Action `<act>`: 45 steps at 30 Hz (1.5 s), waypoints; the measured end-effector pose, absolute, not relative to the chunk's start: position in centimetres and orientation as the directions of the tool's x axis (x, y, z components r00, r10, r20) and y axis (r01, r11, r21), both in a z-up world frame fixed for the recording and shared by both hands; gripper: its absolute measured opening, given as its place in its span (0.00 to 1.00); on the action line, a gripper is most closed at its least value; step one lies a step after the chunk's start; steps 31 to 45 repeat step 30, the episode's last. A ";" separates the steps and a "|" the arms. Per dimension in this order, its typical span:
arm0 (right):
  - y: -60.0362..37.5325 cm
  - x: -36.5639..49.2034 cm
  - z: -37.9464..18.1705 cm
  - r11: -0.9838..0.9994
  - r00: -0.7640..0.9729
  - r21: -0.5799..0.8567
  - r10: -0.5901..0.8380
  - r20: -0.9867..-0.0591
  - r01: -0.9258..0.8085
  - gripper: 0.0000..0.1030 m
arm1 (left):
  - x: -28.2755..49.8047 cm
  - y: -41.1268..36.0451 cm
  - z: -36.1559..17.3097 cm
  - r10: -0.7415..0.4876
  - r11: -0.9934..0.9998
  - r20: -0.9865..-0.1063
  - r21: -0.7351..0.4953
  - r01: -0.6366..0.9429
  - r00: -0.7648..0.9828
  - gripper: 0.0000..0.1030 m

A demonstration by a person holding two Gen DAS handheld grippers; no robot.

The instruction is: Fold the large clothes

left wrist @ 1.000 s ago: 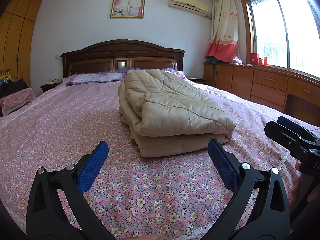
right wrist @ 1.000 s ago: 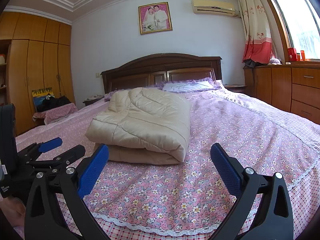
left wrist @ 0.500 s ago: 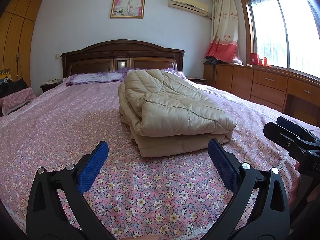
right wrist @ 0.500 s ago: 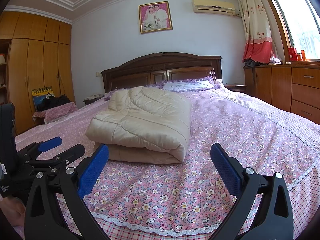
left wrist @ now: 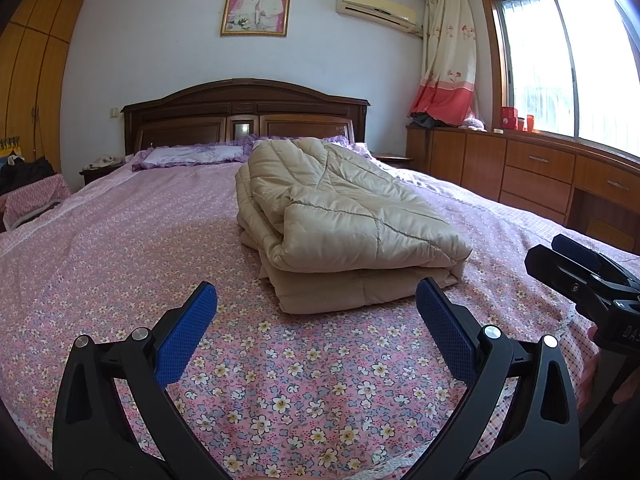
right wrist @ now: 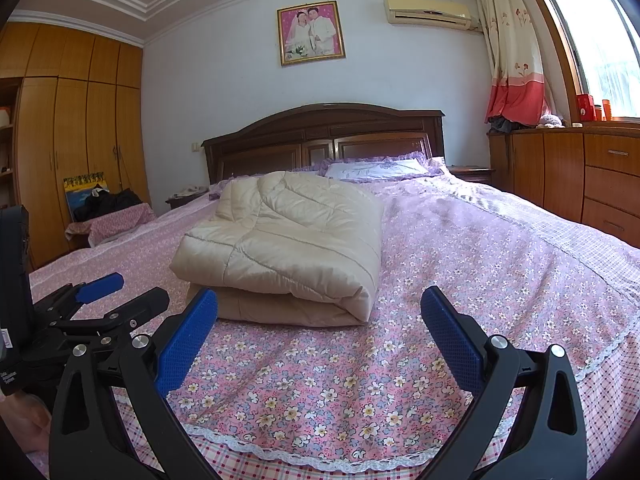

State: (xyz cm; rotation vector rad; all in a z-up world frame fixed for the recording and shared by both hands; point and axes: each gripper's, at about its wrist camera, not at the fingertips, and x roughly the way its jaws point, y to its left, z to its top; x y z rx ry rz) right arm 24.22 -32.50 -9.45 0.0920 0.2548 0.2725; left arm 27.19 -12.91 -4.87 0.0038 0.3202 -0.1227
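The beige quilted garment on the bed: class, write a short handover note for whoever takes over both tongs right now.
Left tongs: open, empty, hovering over the floral bedspread near the foot of the bed.
Right tongs: open, empty, level beside them.
The beige quilted garment lies mid-bed, touched by neither.
Done: it appears folded into a stacked bundle of layers.
Left: probably only checking or tidying the edges; nothing else to fold is visible.

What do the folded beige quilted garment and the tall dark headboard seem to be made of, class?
Folded beige quilted garment: probably padded synthetic shell, slightly glossy; stitched channels puff between seams. Tall dark headboard: apparently varnished wood; brown panels carry a soft shine, though veneer cannot be ruled out.
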 end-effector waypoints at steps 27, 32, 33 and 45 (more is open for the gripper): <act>-32.6 24.4 -9.7 0.959 0.929 0.125 0.279 -0.242 -0.255 0.95 | 27.1 -13.0 -4.9 -0.116 0.993 -0.316 -0.022 0.115 0.942 0.96; -32.6 24.4 -9.7 0.959 0.929 0.125 0.279 -0.242 -0.255 0.95 | 27.1 -13.0 -4.9 -0.116 0.993 -0.316 -0.023 0.115 0.942 0.96; -32.6 24.4 -9.7 0.959 0.929 0.125 0.279 -0.242 -0.255 0.95 | 27.1 -13.0 -4.9 -0.116 0.993 -0.316 -0.023 0.115 0.942 0.96; -32.6 24.4 -9.7 0.959 0.929 0.125 0.279 -0.242 -0.255 0.95 | 27.1 -13.0 -4.9 -0.116 0.993 -0.316 -0.023 0.115 0.942 0.96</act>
